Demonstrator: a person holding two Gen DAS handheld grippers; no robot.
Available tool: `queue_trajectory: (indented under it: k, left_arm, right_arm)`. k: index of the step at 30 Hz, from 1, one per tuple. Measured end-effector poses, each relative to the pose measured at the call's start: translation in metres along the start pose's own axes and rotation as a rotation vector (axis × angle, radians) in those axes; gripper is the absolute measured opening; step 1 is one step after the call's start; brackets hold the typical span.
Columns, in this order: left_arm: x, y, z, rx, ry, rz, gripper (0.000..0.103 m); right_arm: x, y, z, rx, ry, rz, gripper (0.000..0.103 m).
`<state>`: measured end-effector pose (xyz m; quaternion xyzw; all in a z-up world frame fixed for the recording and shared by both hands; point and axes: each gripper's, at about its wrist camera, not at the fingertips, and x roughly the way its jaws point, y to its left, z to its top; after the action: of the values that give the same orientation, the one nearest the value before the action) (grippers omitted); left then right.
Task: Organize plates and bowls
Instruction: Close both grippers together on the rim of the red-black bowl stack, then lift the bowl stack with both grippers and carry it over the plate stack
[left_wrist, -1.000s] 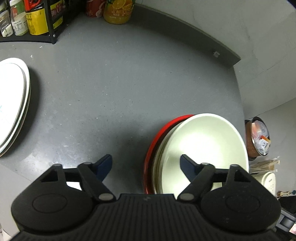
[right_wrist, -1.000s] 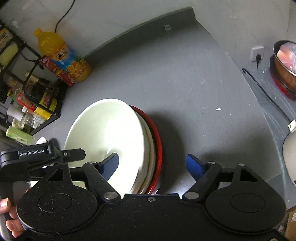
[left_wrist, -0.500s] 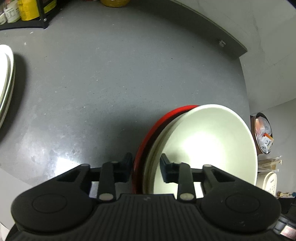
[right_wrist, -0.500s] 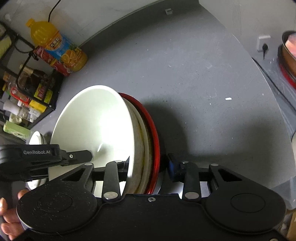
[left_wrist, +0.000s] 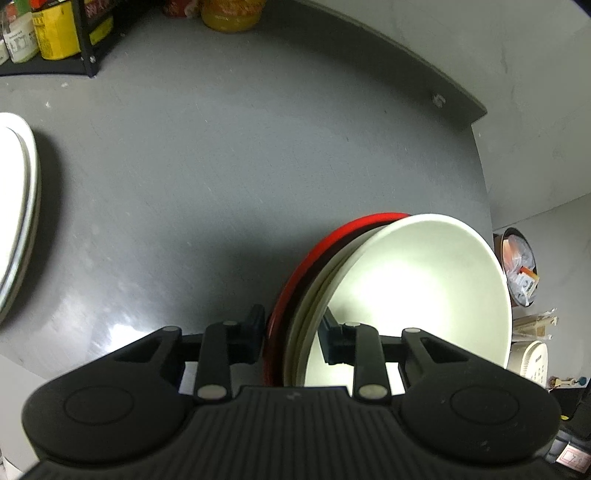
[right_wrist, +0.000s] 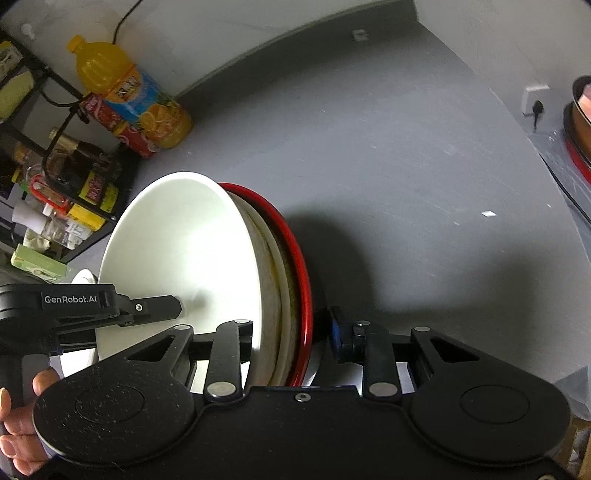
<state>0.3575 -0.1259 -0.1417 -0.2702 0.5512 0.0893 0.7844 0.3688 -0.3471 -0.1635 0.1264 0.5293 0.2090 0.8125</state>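
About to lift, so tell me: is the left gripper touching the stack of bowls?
Touching. In the left wrist view, the left gripper straddles the stack of bowls with one finger against the red rim and the other against the white bowl's inside.

counter (left_wrist: 207, 177): plain dark grey, faint pale specks
top bowl (left_wrist: 417, 295): cream-white, no pattern
red plate (left_wrist: 314, 254): glossy red rim, lowest in the stack
middle dishes (right_wrist: 280, 266): off-white, yellowish stain on one edge
left gripper (left_wrist: 291, 336): black body, dark blue fingers (left_wrist: 255, 325)
right gripper (right_wrist: 291, 332): black, blue pad, white "GenRobot.AI" lettering on the other gripper's side
juice bottle (right_wrist: 129, 92): orange, blue label with orange slices
side plates (left_wrist: 18, 206): white
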Motion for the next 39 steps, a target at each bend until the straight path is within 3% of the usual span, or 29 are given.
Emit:
queue_trajectory:
  k: [15, 39]
  left_arm:
    - [-0.058, 0.074, 0.04, -0.054, -0.078, -0.023, 0.029]
    - [-0.118, 0.207, 0.058, -0.182, -0.145, -0.007, 0.029]
  right_arm:
    - [0.015, 0.092, 0.008, -0.077, -0.031, 0.052, 0.029]
    - [0.054, 0.213, -0.001, -0.183, 0.025, 0.128, 0.029]
